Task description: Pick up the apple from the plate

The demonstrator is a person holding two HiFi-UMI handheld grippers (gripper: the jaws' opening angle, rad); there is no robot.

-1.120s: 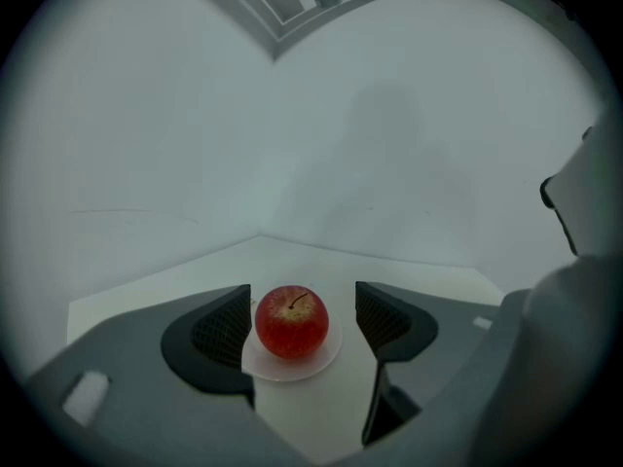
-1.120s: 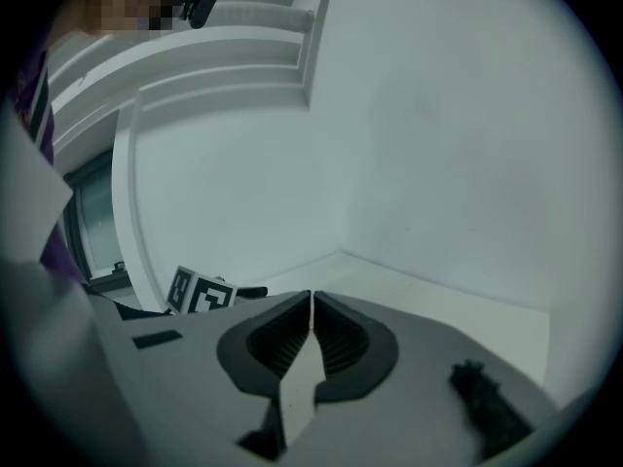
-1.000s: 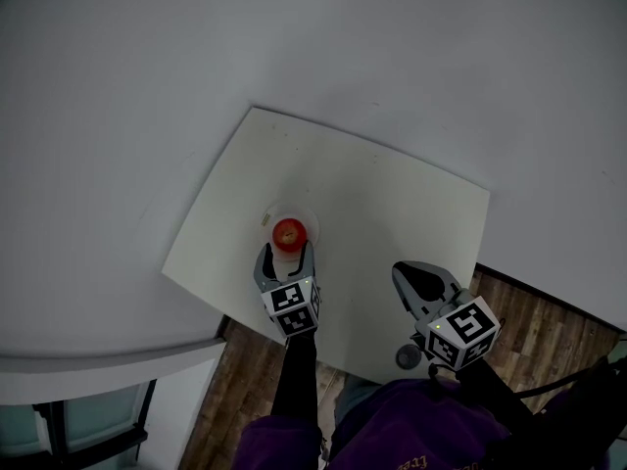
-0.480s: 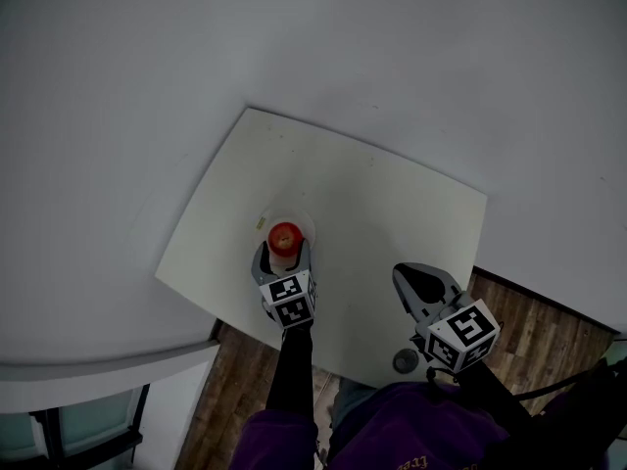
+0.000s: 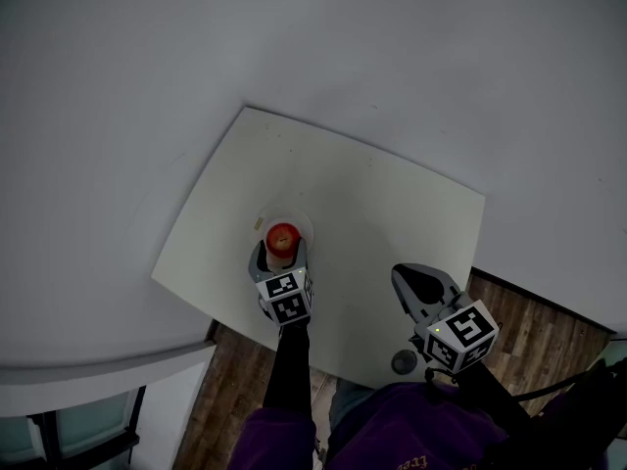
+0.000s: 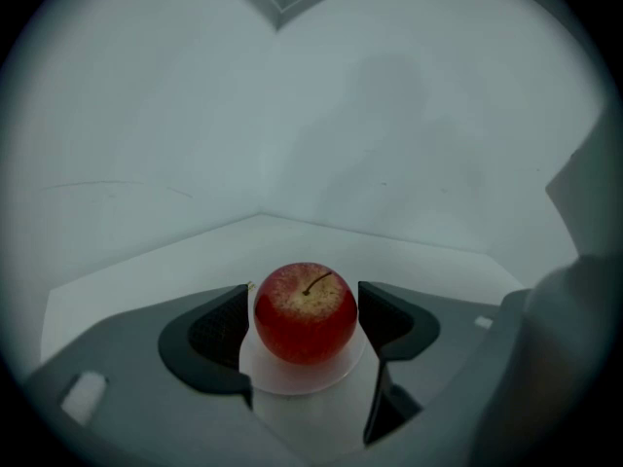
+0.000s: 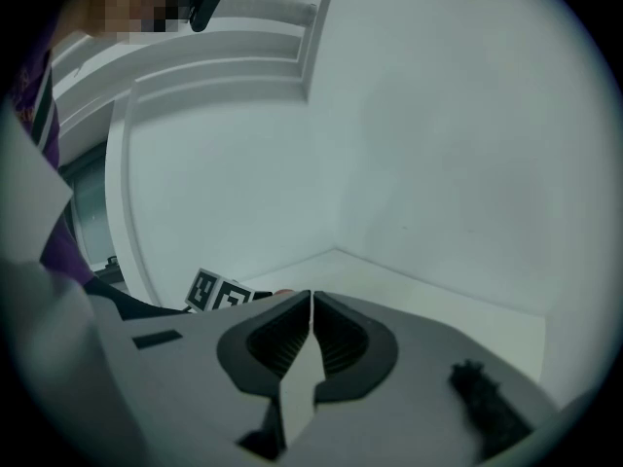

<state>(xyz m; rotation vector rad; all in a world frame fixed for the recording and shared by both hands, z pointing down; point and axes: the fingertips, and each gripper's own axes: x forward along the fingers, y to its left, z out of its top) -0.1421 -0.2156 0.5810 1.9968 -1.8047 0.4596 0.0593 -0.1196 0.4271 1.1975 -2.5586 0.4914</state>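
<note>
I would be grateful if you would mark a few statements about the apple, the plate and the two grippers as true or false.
1. The apple rests on the plate. True.
2. The right gripper has its jaws wide apart. False: they are together, with nothing between them.
3. The left gripper has one jaw on each side of the apple. True.
4. The apple is green. False: it is red, with its stem on top.
5. The right gripper hangs over the plate. False: it is off to the right, by the near edge of the table.
</note>
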